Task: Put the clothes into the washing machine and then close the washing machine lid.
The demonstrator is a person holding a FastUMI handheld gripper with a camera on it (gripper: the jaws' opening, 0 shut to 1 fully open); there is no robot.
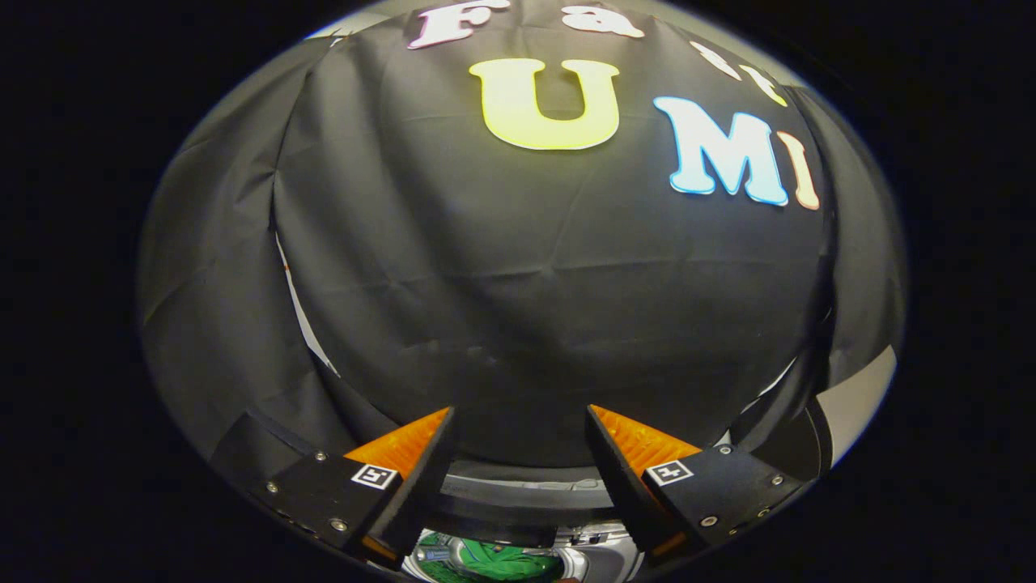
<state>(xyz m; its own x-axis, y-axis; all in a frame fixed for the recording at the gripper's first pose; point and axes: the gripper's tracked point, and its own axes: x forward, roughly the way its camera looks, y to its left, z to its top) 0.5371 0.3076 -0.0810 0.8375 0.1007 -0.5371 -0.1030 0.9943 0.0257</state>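
Gripper view: we are looking forward along the claw (520,421), and its two fingers are standing well apart with nothing between them but the black cloth of the booth wall (550,308) beyond. The claw is holding nothing.

Low down, below and between the finger bases, we are seeing the washer (595,559): a pale rounded rim with a dark curved band just above it. Inside that opening a green cloth (494,560) is lying crumpled, so we are judging that the clothes are already sitting in the drum. We cannot tell whether any of the cloth is hanging over the rim.

We are taking the dark band (518,504) above the opening to be the lid or its edge, though too little of it shows for us to be sure how it is standing.

As for handling, we are judging the green cloth to be light, soft and limp; it would fold and drape wherever pinched, so a bunched fold is the best place to grip it. The lid looks stiff and smooth, likely slippery to the fingers; we are reckoning that it is better pushed or hooked at its free edge than pinched.
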